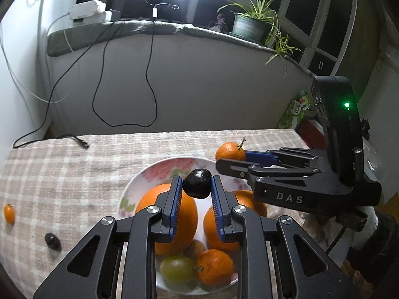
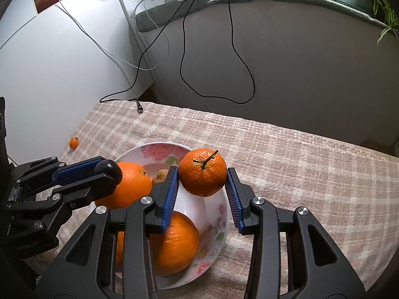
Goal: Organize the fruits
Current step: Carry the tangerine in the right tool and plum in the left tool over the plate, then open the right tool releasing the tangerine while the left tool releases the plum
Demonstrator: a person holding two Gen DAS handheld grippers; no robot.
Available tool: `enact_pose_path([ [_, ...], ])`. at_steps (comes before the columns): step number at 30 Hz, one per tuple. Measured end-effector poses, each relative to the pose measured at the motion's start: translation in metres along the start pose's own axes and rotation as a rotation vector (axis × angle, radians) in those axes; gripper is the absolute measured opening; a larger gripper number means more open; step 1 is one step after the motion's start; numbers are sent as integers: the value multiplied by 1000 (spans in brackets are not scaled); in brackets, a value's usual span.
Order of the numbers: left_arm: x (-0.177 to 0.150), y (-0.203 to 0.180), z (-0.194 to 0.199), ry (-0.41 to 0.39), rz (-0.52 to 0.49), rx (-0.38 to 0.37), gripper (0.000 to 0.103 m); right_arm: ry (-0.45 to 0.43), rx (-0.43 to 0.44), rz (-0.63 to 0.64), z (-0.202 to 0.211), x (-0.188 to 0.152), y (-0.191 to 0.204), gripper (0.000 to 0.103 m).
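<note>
My left gripper [image 1: 197, 184] is shut on a dark grape [image 1: 197, 184] and holds it above the floral bowl [image 1: 159, 168]. The bowl holds two big oranges [image 1: 174, 214], a small mandarin [image 1: 214, 266], a green grape [image 1: 177, 270] and a kiwi. My right gripper [image 2: 202, 173] is shut on a stemmed mandarin [image 2: 202, 172] above the bowl's far right rim [image 2: 223, 214]. It shows in the left wrist view [image 1: 228, 159] too, with the mandarin [image 1: 228, 150]. The left gripper [image 2: 109, 170] shows at the left of the right wrist view.
A small orange fruit [image 1: 9, 213] and another dark grape [image 1: 52, 241] lie on the checked tablecloth [image 1: 74, 174] left of the bowl. A black cable end [image 1: 83, 144] rests at the table's far edge. A wall and sill with a plant [image 1: 251, 22] stand behind.
</note>
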State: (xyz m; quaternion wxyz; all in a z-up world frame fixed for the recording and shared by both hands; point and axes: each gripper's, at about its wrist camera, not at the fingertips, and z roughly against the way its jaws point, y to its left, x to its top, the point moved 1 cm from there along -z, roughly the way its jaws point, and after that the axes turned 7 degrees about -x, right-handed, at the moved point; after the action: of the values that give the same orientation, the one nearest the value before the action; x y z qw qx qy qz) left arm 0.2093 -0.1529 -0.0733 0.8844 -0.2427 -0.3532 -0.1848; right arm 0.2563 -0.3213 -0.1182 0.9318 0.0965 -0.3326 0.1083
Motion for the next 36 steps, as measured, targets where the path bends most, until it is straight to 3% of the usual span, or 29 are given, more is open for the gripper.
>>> enact_pose_path([
  [17,0,-7,-14,21,-9,5,23,1,21,-9,0,-2,-7,40],
  [19,0,-6,-14,22,-8,9,27,1,21,-9,0,-3,-6,41],
  [23,0,-6,-13,19,-6,10,29,-12,20,-5,2,-3,-6,53],
  [25,0,-6,-12,17,-4,14,33,-19,17,-4,4,-2,-5,54],
  [36,-3,-6,-5,12,-4,23,36,-34,-2,-8,11,-2,-7,60],
])
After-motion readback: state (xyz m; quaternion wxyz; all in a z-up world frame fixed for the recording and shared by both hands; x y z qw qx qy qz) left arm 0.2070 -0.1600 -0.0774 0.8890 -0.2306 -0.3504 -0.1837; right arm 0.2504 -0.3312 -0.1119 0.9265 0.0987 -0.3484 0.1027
